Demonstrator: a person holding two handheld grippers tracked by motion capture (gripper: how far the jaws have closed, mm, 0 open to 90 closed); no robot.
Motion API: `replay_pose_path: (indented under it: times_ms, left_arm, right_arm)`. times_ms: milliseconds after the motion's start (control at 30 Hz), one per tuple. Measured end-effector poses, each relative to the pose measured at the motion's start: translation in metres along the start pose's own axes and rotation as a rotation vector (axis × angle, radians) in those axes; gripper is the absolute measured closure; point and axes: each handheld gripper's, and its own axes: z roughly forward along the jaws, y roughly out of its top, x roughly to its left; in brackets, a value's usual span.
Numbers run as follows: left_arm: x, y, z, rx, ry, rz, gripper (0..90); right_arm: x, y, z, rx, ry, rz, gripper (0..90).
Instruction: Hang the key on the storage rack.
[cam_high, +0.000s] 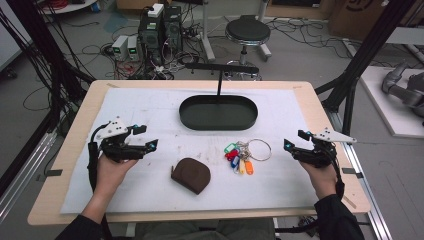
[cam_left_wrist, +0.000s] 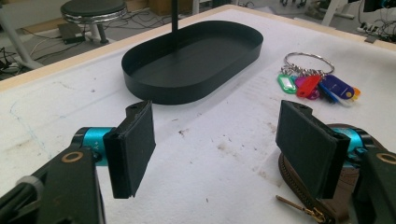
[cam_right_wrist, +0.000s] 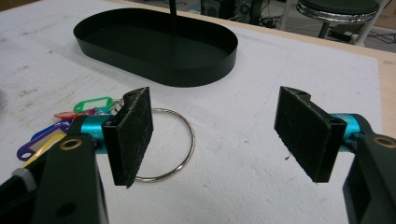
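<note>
A black oval tray (cam_high: 218, 112) with an upright post stands at the middle back of the white mat. In front of it to the right lies a key ring with several coloured tags (cam_high: 241, 155). A brown zip pouch (cam_high: 190, 175) lies near the front middle. My left gripper (cam_high: 146, 136) hovers at the left, open, pointing right toward the pouch (cam_left_wrist: 299, 191) and the tray (cam_left_wrist: 191, 60). At the right my right gripper (cam_high: 295, 139) is open too, pointing left at the ring (cam_right_wrist: 163, 144). Nothing sits between either pair of jaws; the gripper views show the left gripper (cam_left_wrist: 219, 149) and right gripper (cam_right_wrist: 219, 140) over bare mat.
The white mat (cam_high: 150, 105) covers a wooden table (cam_high: 320, 105). A stool (cam_high: 247, 32), computer boxes (cam_high: 160, 30) and cables stand on the floor beyond the far edge. Black frame posts rise at both sides.
</note>
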Motion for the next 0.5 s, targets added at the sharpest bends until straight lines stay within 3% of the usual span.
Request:
replay_pose_path:
  times_ms: [267,500]
  left_arm:
    - [-0.0009,0.0004,0.0032,0.004,0.002,0.005,28.2]
    - [-0.0025,0.0005,0.0088,0.014,0.003,0.016,28.2]
  right_arm:
    - [-0.0011,-0.0014,-0.0011,0.000,-0.003,0.000,28.9]
    - [-0.0045,-0.0064,-0.0008,0.001,0.023,0.070,35.8]
